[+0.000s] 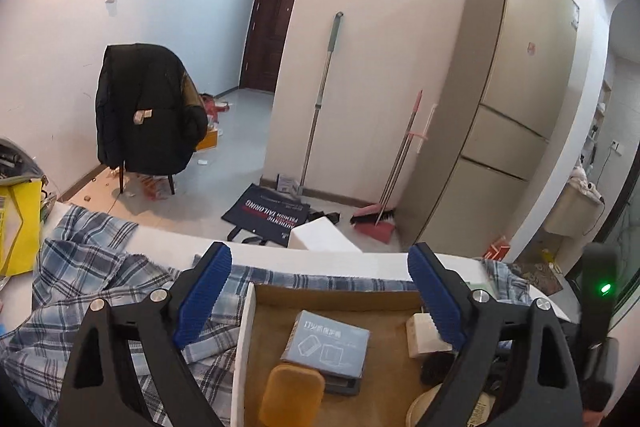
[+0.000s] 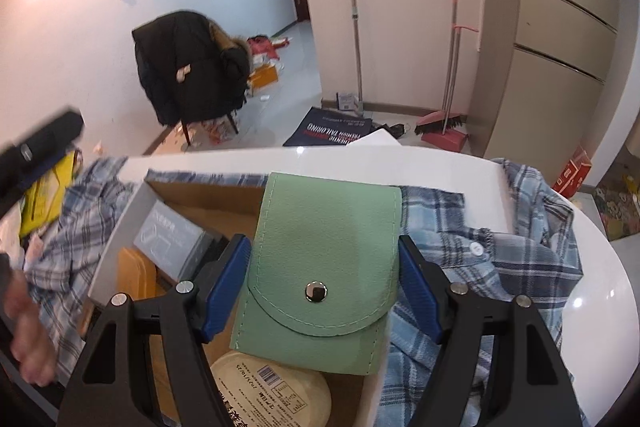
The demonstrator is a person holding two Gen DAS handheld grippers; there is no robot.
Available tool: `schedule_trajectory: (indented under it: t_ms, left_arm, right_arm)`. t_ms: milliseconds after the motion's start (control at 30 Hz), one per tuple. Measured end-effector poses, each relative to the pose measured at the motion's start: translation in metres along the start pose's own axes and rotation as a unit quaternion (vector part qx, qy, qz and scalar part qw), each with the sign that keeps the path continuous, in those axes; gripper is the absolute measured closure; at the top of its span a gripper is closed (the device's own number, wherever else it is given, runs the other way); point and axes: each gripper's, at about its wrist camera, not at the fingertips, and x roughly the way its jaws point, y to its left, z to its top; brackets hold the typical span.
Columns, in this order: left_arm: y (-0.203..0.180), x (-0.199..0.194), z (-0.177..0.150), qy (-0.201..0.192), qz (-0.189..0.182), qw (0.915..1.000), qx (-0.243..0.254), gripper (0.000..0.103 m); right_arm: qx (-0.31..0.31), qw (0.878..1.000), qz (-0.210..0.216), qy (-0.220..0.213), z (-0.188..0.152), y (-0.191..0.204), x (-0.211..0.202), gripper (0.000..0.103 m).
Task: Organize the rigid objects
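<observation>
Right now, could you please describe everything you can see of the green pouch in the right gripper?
The green pouch looks like pale mint faux leather with light stitching along its edges. A rounded flap is closed by a single silver snap. It sits flat-faced toward the camera, clamped at both side edges by the right gripper, above the open cardboard box. Its bottom edge overlaps a round beige tin; contact is unclear.

Box point(image 1: 320, 297) rear floor free (front crowded).
</observation>
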Motion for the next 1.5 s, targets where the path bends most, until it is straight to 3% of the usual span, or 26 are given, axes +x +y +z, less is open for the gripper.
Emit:
schedule_trajectory:
  t_ms: [167, 267, 333, 433, 600, 667, 700, 833, 933, 1067, 1133, 1200, 1267, 1367, 1500]
  left_arm:
    - [-0.011, -0.002, -0.001, -0.013, 0.017, 0.9994, 0.029, 0.011]
    - [-0.022, -0.007, -0.004, -0.027, 0.029, 0.9978, 0.052, 0.011]
    - [-0.028, -0.016, 0.001, -0.04, 0.017, 0.9976, 0.054, 0.011]
    - [-0.04, -0.029, 0.012, -0.033, -0.03, 0.9961, 0.076, 0.011]
    - [-0.045, -0.074, 0.019, -0.081, 0.031, 0.9907, 0.104, 0.011]
    - [-0.038, -0.098, 0.021, -0.106, 0.02, 0.9893, 0.098, 0.008]
    - [-0.034, -0.112, 0.021, -0.116, 0.012, 0.9886, 0.095, 0.0]
    - [-0.024, -0.154, 0.016, -0.15, 0.002, 0.985, 0.086, 0.0]
    - [-0.022, -0.18, 0.013, -0.148, -0.003, 0.9856, 0.082, 0.0]
    - [-0.018, -0.218, 0.008, -0.154, -0.035, 0.9856, 0.061, 0.0]
    - [-0.023, -0.237, 0.004, -0.162, -0.039, 0.9837, 0.067, 0.0]
    - [-0.032, -0.251, -0.002, -0.143, -0.029, 0.9853, 0.088, 0.0]
    - [-0.038, -0.266, -0.012, -0.124, -0.022, 0.9864, 0.105, 0.0]
    - [-0.045, -0.285, -0.036, -0.131, -0.015, 0.9844, 0.116, 0.0]
    - [-0.053, -0.298, -0.06, -0.135, -0.013, 0.9829, 0.124, 0.0]
  right_arm:
    - [-0.01, 1.0, 0.007, -0.009, -0.003, 0.004, 0.003, 0.029]
    - [-0.013, 1.0, 0.006, -0.024, -0.002, 0.006, -0.003, 0.019]
    - [-0.016, 0.999, -0.008, -0.044, 0.001, 0.008, -0.014, 0.014]
    - [-0.013, 0.997, -0.03, -0.072, 0.008, 0.009, -0.032, 0.012]
    - [0.001, 0.994, -0.024, -0.103, 0.011, 0.012, -0.059, 0.012]
    - [-0.006, 0.994, -0.027, -0.11, 0.011, 0.017, -0.07, 0.012]
    - [-0.011, 0.993, -0.027, -0.114, 0.01, 0.019, -0.077, 0.012]
    - [-0.032, 0.989, -0.023, -0.139, 0.003, 0.024, -0.119, 0.012]
    - [-0.039, 0.987, -0.014, -0.157, -0.008, 0.026, -0.152, 0.008]
    - [-0.025, 0.982, 0.006, -0.188, -0.028, 0.023, -0.197, 0.004]
    - [-0.016, 0.98, 0.01, -0.201, -0.037, 0.021, -0.213, 0.001]
    - [-0.012, 0.975, 0.02, -0.219, -0.05, 0.018, -0.228, 0.0]
    - [-0.032, 0.972, 0.018, -0.23, -0.061, 0.018, -0.235, 0.0]
    - [-0.039, 0.971, -0.001, -0.235, -0.078, 0.019, -0.237, 0.0]
    - [-0.034, 0.974, 0.02, -0.223, -0.09, 0.02, -0.237, 0.0]
